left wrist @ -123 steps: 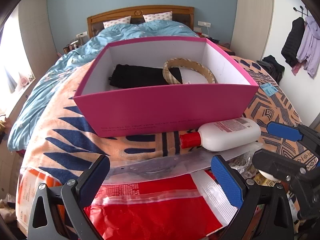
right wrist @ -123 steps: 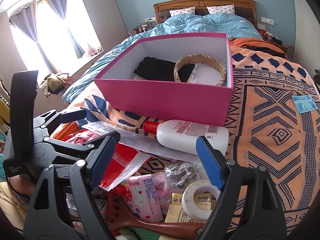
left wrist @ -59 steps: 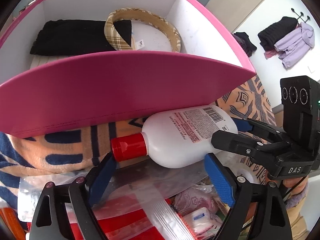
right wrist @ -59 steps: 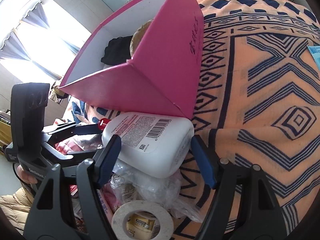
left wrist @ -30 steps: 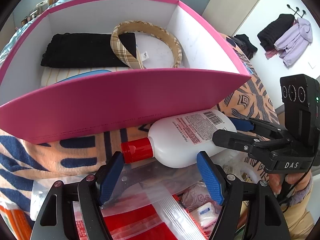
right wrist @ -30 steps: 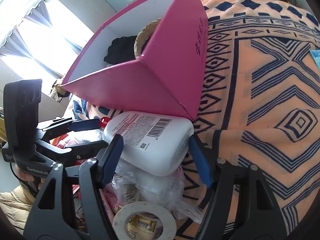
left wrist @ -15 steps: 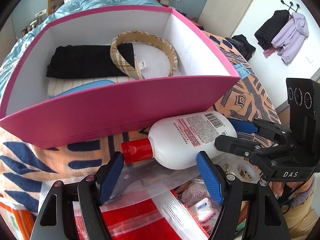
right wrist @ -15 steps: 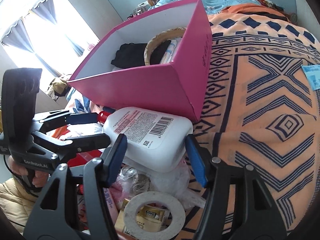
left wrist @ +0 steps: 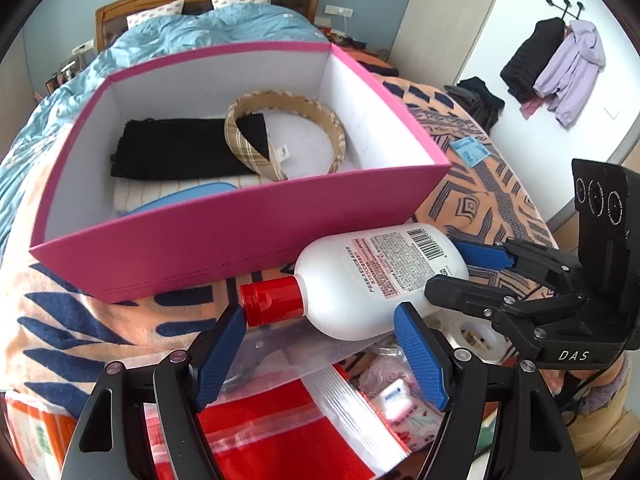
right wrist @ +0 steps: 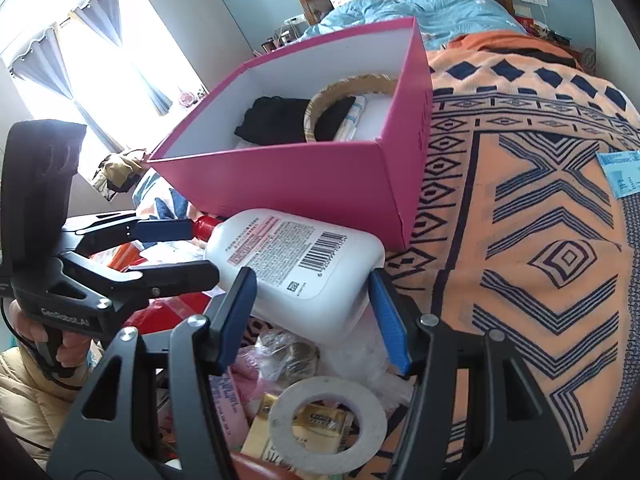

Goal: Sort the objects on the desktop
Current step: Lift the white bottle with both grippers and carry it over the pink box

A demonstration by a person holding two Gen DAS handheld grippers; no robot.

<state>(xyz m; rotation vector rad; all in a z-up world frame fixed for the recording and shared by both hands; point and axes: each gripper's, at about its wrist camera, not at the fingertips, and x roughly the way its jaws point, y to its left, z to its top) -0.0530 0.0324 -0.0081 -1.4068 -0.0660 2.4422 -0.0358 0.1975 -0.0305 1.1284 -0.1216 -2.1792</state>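
Before the pink box [left wrist: 240, 248] on the bed, the white lotion bottle [left wrist: 372, 280] is gripped by both the left gripper [left wrist: 320, 350] and right gripper [right wrist: 312, 300], apparently mid-lift; next it must clear the rim.

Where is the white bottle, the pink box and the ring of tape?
white bottle [left wrist: 372, 280], left wrist view, on its label.
pink box [left wrist: 224, 236], left wrist view, on its front wall.
ring of tape [right wrist: 352, 440], right wrist view, on its flat side.
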